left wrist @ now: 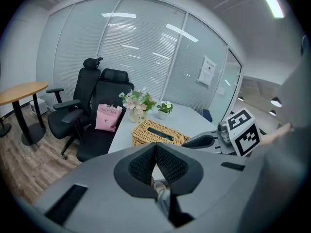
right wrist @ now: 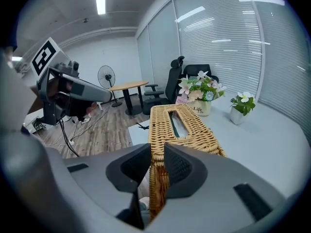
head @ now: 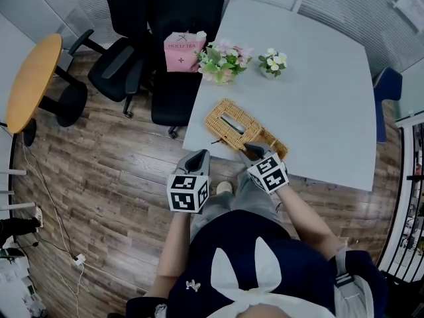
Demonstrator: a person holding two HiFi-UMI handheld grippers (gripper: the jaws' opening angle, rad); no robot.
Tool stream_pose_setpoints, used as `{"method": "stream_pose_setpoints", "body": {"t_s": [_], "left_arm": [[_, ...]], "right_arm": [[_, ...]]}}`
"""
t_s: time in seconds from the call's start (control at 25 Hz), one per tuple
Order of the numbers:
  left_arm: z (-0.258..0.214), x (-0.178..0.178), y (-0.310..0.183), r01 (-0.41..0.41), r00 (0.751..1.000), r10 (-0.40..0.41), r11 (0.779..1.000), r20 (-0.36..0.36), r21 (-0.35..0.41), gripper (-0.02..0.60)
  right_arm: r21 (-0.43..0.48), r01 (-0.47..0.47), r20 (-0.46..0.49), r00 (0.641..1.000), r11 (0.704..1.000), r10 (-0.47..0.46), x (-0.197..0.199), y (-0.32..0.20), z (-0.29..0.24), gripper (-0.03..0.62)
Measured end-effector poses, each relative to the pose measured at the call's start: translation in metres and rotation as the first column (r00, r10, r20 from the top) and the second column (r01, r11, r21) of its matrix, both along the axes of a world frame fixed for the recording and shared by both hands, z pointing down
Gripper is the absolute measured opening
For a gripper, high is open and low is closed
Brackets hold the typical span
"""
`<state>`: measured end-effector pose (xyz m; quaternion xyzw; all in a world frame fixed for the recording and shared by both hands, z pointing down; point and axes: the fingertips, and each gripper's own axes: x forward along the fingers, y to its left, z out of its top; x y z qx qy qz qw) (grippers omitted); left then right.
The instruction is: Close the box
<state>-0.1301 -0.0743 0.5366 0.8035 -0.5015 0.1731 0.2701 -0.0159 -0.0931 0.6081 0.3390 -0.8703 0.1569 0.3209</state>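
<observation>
Round table (head: 30, 78): wooden top at the far left, standing on the plank floor (head: 119, 177), well apart from everything else.
Floor room: a broad bare stretch of planks lies between the round table and the person; a cable runs along its left margin.
Chairs (head: 179, 25): two black office chairs pushed against the left edge of the grey table (head: 331, 98). A pink bag (head: 182, 52) sits on the nearer one.
Left gripper (head: 197, 159): it hangs off the table over the floor, just short of the table's near edge. Its own view shows the pads meeting at the tips with nothing between them.
Wicker box (head: 232, 121): it lies slantwise by the table's near-left corner, slotted top facing up, with its right-hand end right at the near edge.
Right gripper (head: 254, 152): it is at the box's near end. Its own view shows the jaws narrowed onto that wicker end, a pad on each side.
Flowers (head: 222, 61): a pot near the table's left edge, beyond the box, apart from it.
Small plant (head: 273, 63): just right of the flowers.
Table room: bare tabletop spreads to the right of the box and beyond it, as far as the far and right edges.
Right edge: a blue chair (head: 387, 91) stands just past it.
</observation>
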Motion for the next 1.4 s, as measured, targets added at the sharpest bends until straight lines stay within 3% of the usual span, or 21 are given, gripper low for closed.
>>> {"method": "stream_pose_setpoints", "body": {"t_s": [0.12,0.4,0.8,1.4], "left_arm": [[-0.002,0.001,-0.001,-0.004,1.0,0.004,1.0,0.0,0.006,0.023],[-0.01,0.007,-0.003,-0.022,1.0,0.022,0.999,0.004,0.033,0.023],[-0.03,0.02,-0.009,-0.048,0.999,0.048,0.994,0.009,0.1,0.023],[-0.062,0.041,-0.005,-0.101,0.995,0.102,0.977,0.007,0.187,0.023]], "right_arm": [[-0.005,-0.007,0.002,1.0,1.0,0.007,0.001,0.0,0.0,0.086],[0.039,-0.073,0.066,0.995,0.997,0.071,0.004,-0.002,-0.028,0.008],[0.075,-0.109,0.183,0.979,0.991,0.094,-0.004,0.002,-0.077,0.004],[0.115,-0.135,0.249,0.963,0.984,0.103,-0.01,0.015,-0.117,0.003]]}}
